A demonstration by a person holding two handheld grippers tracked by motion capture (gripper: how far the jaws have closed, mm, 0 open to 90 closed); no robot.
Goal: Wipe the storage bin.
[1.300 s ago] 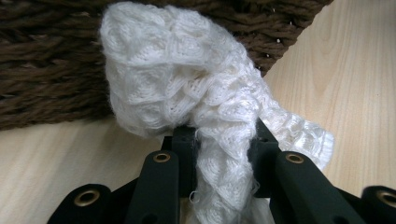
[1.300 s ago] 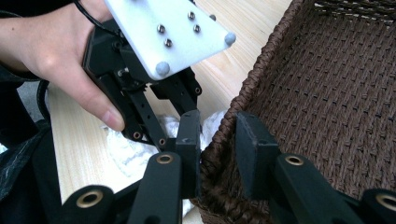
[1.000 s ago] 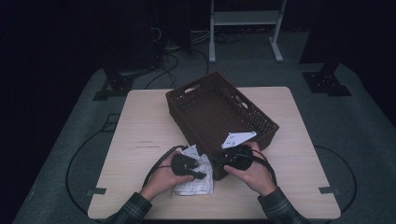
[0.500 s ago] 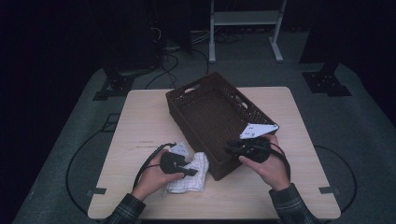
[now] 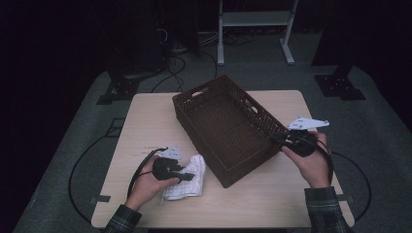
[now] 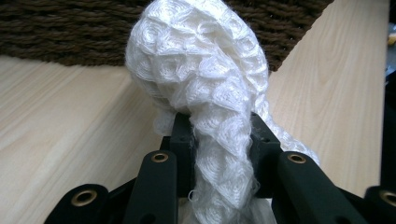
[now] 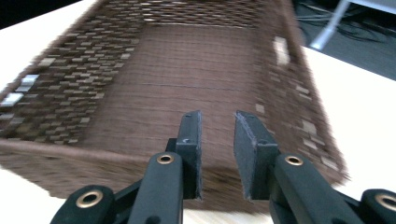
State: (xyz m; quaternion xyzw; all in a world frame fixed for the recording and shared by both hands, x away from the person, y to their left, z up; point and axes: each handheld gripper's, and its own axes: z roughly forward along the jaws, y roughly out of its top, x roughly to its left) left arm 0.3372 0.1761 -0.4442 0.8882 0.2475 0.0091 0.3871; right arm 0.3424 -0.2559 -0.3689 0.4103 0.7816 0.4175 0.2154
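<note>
White knitted cloth (image 6: 205, 93) clamped in left hand-held gripper (image 6: 219, 140); right hand-held gripper (image 7: 218, 154) slightly apart, empty.

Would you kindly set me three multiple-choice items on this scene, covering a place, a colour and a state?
1. Where does the white knitted cloth lie?
A. inside the basket
B. on the table beside the basket
C. on the floor

2. What colour is the woven basket?
A. dark brown
B. white
C. green

3. What is between the jaws of the right tongs?
A. the cloth
B. the basket's rim
C. nothing

Answers:
1 B: the high view shows it on the wooden table, by the basket's near corner, pinched in the left tongs.
2 A: its weave is dark brown in every view.
3 C: the right gripper view shows a bare gap between the jaws, with the basket beyond.
</note>
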